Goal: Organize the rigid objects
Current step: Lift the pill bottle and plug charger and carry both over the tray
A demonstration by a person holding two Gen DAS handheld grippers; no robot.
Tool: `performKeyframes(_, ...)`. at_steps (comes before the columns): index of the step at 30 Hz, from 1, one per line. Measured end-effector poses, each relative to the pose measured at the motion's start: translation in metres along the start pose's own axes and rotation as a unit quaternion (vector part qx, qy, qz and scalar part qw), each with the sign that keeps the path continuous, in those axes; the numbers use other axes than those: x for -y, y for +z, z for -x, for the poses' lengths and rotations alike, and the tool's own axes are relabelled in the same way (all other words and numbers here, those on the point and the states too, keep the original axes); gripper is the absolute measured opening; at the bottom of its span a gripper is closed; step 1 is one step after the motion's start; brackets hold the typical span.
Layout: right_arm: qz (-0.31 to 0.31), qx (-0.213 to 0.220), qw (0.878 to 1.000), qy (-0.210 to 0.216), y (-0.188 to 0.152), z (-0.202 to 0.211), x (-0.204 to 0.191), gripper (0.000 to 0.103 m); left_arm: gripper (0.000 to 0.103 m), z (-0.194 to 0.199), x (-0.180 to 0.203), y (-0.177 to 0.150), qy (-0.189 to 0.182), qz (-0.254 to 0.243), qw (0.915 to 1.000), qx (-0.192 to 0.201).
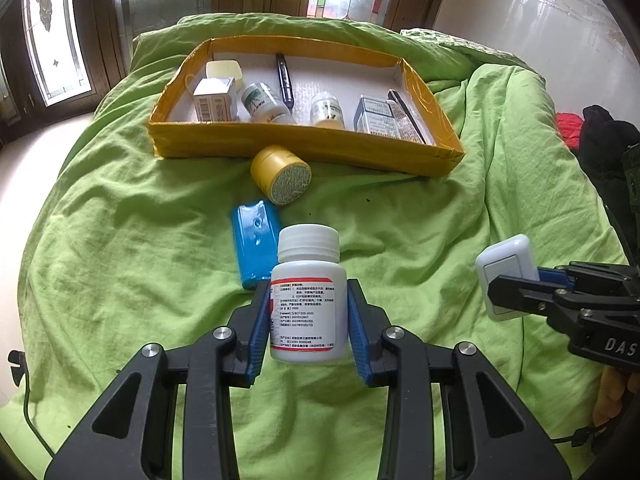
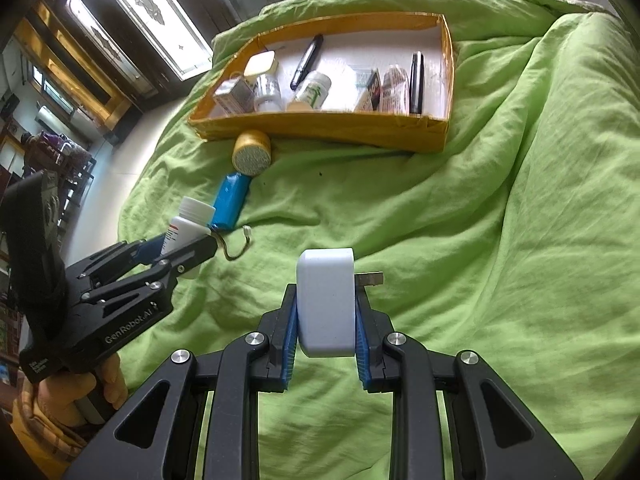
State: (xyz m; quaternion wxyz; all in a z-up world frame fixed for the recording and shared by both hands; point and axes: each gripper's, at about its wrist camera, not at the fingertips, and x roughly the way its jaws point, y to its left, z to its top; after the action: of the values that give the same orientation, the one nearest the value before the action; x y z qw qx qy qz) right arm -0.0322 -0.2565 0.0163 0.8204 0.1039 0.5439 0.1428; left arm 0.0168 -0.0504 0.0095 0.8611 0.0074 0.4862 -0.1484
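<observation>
Meanwhile, the left tongs point(image 1: 308, 316) clamp a white pill bottle point(image 1: 308, 300) at lower centre, and the right tongs point(image 2: 326, 316) grip a white plug adapter point(image 2: 326, 300) above the green bedspread point(image 2: 480, 240).

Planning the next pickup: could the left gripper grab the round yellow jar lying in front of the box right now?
Probably not: the left gripper is shut on the white pill bottle, though the yellow jar lies unobstructed.
</observation>
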Motion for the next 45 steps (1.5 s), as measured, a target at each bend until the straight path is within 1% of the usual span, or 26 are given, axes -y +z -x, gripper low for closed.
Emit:
performKeyframes(8,0.011,0.029,1.0,0.006,0.017,0.014,-0.015,0.022,0.033,0.009,-0.003,0.013,-0.005,0.01,0.9998,0.016)
performKeyframes(15,0.014,0.04,0.999,0.012,0.026,0.014,-0.021,0.022,0.033,0.017,-0.01,0.026,-0.007,0.022,0.9993,0.029)
performKeyframes(20,0.003,0.046,0.999,0.017,0.035,0.014,-0.019,0.022,0.033,0.02,-0.01,0.035,-0.011,0.027,0.9989,0.036)
performKeyframes(31,-0.013,0.086,0.996,0.031,0.062,0.033,-0.016,0.022,0.033,0.032,0.002,0.059,-0.02,0.018,0.9981,0.056)
performKeyframes(45,-0.035,0.092,0.995,0.035,0.073,0.033,-0.003,0.022,0.033,0.032,-0.001,0.082,-0.019,0.017,0.9975,0.066)
